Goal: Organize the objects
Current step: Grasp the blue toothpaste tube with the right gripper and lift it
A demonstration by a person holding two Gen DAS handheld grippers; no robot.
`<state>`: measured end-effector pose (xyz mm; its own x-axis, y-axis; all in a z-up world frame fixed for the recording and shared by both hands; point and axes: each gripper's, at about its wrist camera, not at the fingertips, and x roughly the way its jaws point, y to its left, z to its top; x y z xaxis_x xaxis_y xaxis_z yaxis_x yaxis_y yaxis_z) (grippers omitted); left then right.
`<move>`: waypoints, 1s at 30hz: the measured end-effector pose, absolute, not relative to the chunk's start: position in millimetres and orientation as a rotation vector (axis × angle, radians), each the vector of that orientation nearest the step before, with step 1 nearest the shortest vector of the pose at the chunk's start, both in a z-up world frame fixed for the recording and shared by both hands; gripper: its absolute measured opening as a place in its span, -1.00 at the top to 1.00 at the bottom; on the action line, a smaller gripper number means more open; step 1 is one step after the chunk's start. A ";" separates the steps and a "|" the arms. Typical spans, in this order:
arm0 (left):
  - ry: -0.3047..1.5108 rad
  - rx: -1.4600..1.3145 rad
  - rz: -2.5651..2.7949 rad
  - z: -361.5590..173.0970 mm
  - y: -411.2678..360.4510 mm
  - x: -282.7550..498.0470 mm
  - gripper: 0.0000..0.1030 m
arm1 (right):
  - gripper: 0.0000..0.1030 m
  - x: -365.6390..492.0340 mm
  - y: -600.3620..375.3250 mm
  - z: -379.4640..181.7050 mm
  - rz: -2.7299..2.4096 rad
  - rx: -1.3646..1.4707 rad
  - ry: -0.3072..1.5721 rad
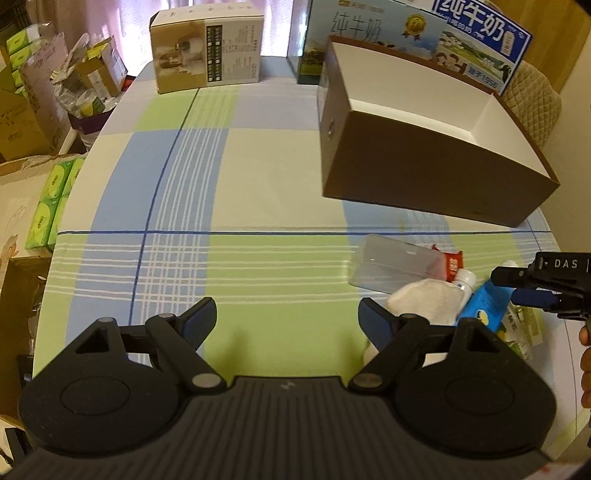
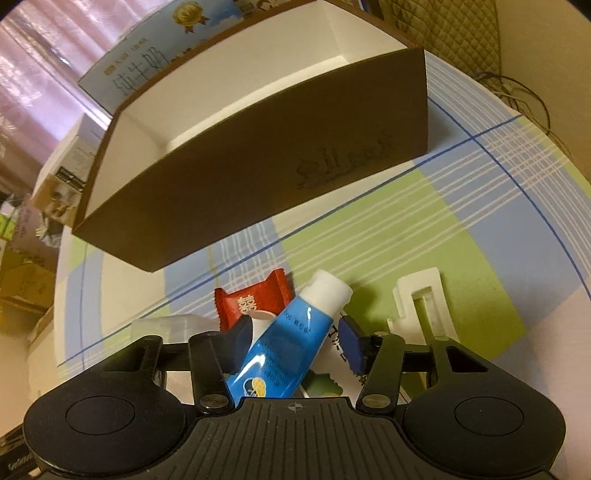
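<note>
An open brown box (image 1: 436, 162) with a white inside stands on the checked tablecloth; it also shows in the right wrist view (image 2: 258, 162). In front of it lies a pile: a blue tube with a white cap (image 2: 288, 339), a red candy wrapper (image 2: 255, 301), a clear plastic case (image 1: 391, 269), a white cloth (image 1: 424, 299) and a white plastic holder (image 2: 424, 299). My right gripper (image 2: 295, 339) is open around the blue tube (image 1: 487, 302), its pads on either side, not pressing. My left gripper (image 1: 288, 325) is open and empty, left of the pile.
A beige carton (image 1: 207, 51) and blue milk cartons (image 1: 376, 33) stand at the table's far edge. Cardboard boxes and green tissue packs (image 1: 51, 206) lie on the floor left of the table. A quilted chair (image 1: 532, 99) is behind the brown box.
</note>
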<state>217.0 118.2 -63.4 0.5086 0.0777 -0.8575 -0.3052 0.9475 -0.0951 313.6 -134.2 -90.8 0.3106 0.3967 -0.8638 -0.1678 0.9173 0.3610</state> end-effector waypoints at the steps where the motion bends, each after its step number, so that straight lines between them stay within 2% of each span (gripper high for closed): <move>1: 1.015 -0.248 0.235 -64.2 120.0 217.4 -0.58 | 0.09 314.7 -132.2 -91.9 0.367 0.212 1.202; 4: 1.021 -0.248 0.236 -66.6 123.3 219.7 -0.58 | 0.14 315.2 -127.1 -93.6 0.352 0.181 1.190; 7: 1.026 -0.246 0.229 -68.7 123.4 221.1 -0.58 | 0.27 312.5 -120.9 -93.2 0.359 0.122 1.170; 12: 1.034 -0.245 0.210 -71.9 120.4 223.1 -0.58 | 0.34 300.3 -116.2 -93.0 0.423 0.001 1.127; 30: 1.049 -0.217 0.150 -75.5 96.6 222.8 -0.58 | 0.34 266.5 -143.0 -92.4 0.655 -0.249 1.060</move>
<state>222.8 96.6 -75.5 0.4914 0.0194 -0.8707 -0.2253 0.9685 -0.1056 266.5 -143.0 -92.4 0.3226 0.3773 -0.8681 -0.6077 0.7857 0.1156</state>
